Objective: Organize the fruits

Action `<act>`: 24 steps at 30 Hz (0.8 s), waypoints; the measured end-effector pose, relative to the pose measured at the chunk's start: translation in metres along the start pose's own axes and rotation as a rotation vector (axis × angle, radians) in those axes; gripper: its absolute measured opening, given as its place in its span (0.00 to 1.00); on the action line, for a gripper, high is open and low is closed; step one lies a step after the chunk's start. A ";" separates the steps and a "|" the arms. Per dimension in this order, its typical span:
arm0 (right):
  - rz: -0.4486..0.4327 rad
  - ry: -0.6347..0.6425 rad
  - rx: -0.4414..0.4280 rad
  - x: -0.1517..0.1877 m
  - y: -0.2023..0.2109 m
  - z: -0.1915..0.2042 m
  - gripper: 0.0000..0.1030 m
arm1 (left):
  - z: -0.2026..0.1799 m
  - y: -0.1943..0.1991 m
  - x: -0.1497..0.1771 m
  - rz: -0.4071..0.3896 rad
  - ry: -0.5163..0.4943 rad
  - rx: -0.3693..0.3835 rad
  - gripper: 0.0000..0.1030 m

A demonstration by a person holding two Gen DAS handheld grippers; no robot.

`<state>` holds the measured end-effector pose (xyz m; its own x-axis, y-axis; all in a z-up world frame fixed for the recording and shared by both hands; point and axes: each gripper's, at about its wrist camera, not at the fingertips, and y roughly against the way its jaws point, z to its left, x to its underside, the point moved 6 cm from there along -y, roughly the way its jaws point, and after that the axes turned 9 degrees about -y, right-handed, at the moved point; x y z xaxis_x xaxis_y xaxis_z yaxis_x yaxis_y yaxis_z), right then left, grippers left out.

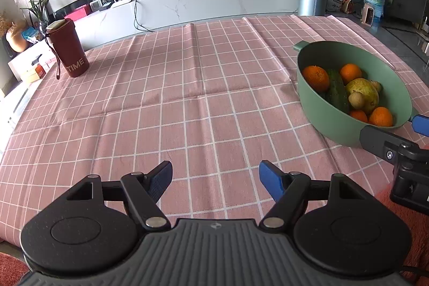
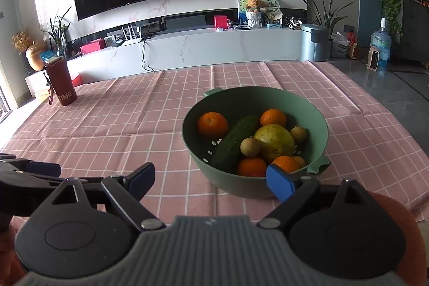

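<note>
Both grippers spread wide, nothing between the jaws. Left gripper hangs over bare pink checked tablecloth, well left of the bowl. Right gripper sits just in front of the green bowl; its blue right fingertip overlaps the near rim in the right wrist view, contact can't be confirmed.

Bowl stands on the cloth, right of centre. Contents, from the right wrist view: cucumber lying diagonally, big yellow-green fruit (pear or similar, can't tell), oranges at back left and back right, two more oranges at the front, the latter partly hidden by the fingertip. Two small brown round fruits, type unclear. A further orange bit behind the front right one, mostly hidden. White specks at the bowl bottom look like drain holes, not certain.

In the left wrist view the bowl's near wall hides the lower fruit, and the right gripper is cut off at the frame edge.

Dark red cup marked TIME stands at the cloth's far left edge, strap hanging down its side. Near table edge hidden behind the gripper bodies in both views
</note>
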<state>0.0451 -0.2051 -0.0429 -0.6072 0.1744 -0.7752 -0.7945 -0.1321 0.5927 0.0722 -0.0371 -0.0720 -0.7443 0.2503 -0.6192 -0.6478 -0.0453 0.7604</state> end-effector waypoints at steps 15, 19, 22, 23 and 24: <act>-0.011 -0.004 0.002 -0.001 0.002 0.000 0.84 | 0.003 0.005 -0.002 -0.014 0.008 0.003 0.84; -0.012 -0.004 0.002 -0.001 0.002 0.000 0.84 | 0.002 0.006 -0.003 -0.015 0.006 0.000 0.84; -0.015 -0.004 0.001 -0.001 0.002 -0.001 0.84 | 0.002 0.007 -0.003 -0.012 0.011 0.004 0.84; -0.016 -0.004 0.001 -0.001 0.002 -0.001 0.84 | 0.003 0.007 -0.003 -0.012 0.012 0.004 0.84; -0.016 -0.003 0.001 -0.001 0.003 -0.001 0.84 | 0.003 0.007 -0.003 -0.012 0.011 0.004 0.84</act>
<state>0.0435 -0.2067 -0.0411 -0.5946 0.1798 -0.7837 -0.8040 -0.1284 0.5806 0.0697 -0.0351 -0.0641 -0.7381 0.2397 -0.6306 -0.6563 -0.0384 0.7535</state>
